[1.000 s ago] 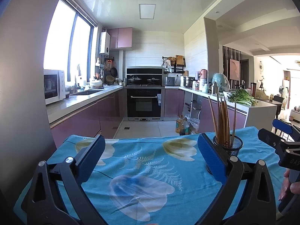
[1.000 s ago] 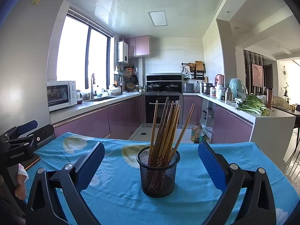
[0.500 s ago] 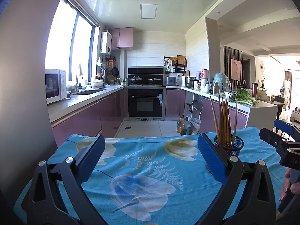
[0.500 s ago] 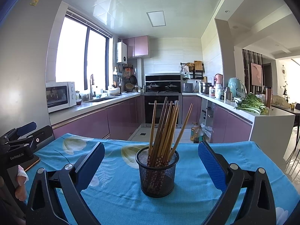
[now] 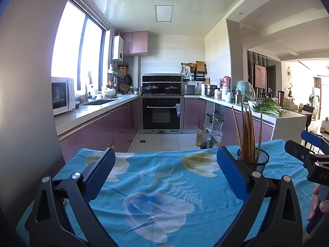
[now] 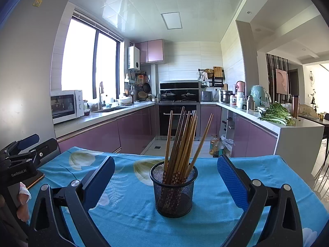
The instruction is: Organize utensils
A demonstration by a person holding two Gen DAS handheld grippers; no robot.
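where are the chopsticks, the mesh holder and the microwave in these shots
chopsticks (image 6: 181,142): right wrist view, on the middle of the bundled shafts.
mesh holder (image 6: 173,195): right wrist view, on its front wall.
microwave (image 6: 66,105): right wrist view, on its door, on the counter at left.

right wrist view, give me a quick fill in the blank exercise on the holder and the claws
1. The chopsticks stand in a black ____ holder.
2. The holder sits on a cloth whose main colour is ____.
3. The right claw is ____, with the holder between its fingers and untouched.
4. The left claw holds ____.

Missing words: mesh; blue; open; nothing
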